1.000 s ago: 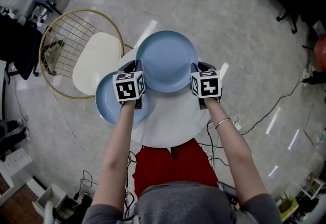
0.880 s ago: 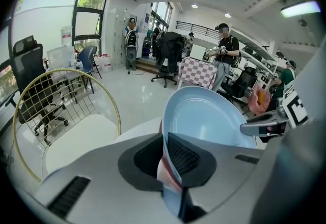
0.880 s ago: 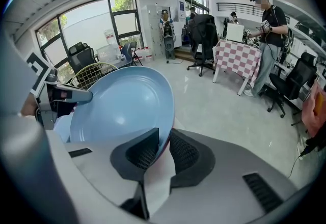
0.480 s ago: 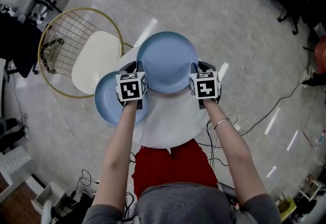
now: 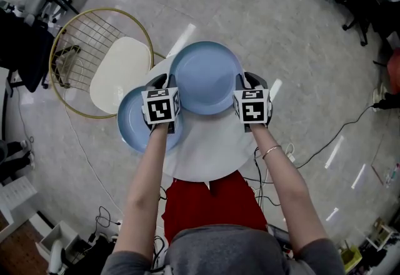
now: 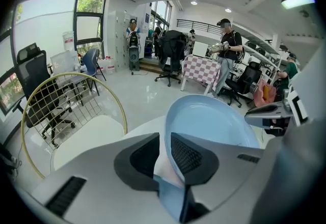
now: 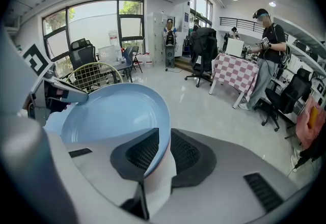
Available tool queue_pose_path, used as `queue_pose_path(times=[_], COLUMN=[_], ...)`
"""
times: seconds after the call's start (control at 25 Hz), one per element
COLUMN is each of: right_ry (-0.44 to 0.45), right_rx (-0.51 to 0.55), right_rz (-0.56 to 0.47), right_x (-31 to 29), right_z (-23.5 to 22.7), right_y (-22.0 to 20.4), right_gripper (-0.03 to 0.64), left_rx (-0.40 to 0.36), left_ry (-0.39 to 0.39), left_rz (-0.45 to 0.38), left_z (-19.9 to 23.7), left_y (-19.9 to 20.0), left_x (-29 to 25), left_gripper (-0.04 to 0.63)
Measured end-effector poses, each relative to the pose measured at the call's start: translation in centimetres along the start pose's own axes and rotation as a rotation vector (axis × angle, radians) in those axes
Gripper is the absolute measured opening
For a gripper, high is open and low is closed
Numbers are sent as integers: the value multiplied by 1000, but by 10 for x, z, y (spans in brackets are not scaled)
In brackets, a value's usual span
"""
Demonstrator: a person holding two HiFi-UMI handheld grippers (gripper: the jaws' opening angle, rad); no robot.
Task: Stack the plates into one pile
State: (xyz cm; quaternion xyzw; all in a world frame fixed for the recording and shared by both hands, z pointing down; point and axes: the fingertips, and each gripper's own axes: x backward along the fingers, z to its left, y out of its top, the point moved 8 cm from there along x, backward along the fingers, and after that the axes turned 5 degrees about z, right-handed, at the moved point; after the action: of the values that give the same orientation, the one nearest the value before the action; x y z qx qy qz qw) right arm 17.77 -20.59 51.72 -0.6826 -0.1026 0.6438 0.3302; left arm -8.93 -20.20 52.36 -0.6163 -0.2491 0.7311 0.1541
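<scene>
left gripper [image 6: 164, 139]: my jaws have just been opening. The left rim of the upper plate [image 5: 206, 77] stands between them, lying against one pad with a gap to the other.
right gripper [image 7: 164, 136]: I have it clamped on the right rim of the same plate, a pad on either face.
marker cubes: two, one on each gripper [image 5: 160, 107] [image 5: 252, 105], printed with black-and-white square patterns, the only print I can make out.
plates: two, both light blue.
upper plate: at the far edge of the table [image 5: 206, 155], between my two grippers. Its left part overlaps the lower plate [image 5: 136, 127], and I cannot tell whether the two touch.
lower plate: at the table's left edge, partly over the edge, under my left gripper.
table: one, round and white.
chair [image 5: 119, 74]: one, with a gold wire back and cream seat, just beyond the table's far left edge.
checked table [image 7: 237, 73]: one, well apart across the floor, with black office chairs around it.
</scene>
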Motion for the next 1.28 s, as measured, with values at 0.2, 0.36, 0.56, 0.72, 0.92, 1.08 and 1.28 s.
queue_pose_path(times=[0.2, 0.36, 0.56, 0.72, 0.92, 1.08, 1.28], right_ry=[0, -1, 21, 54, 110, 144, 187], right_rx=[9, 4, 12, 11, 27, 61, 78], right_rz=[-16, -51, -99, -130, -143, -145, -147], right_x=[8, 20, 35, 46, 57, 64, 74], right_z=[3, 7, 21, 39, 80, 124, 153], right_y=[7, 13, 19, 22, 16, 5, 3], right_gripper=[73, 72, 72, 72, 72, 72, 72], left_rx=[-4, 2, 11, 41, 63, 91, 105], left_ry=[20, 27, 47, 70, 94, 117, 148], left_rz=[-22, -59, -102, -126, -143, -153, -153], left_z=[1, 5, 14, 26, 49, 78, 96], left_y=[5, 6, -1, -9, -33, -61, -77], left_x=[10, 26, 51, 72, 99, 118, 138], left_gripper=[87, 87, 87, 87, 80, 80, 74])
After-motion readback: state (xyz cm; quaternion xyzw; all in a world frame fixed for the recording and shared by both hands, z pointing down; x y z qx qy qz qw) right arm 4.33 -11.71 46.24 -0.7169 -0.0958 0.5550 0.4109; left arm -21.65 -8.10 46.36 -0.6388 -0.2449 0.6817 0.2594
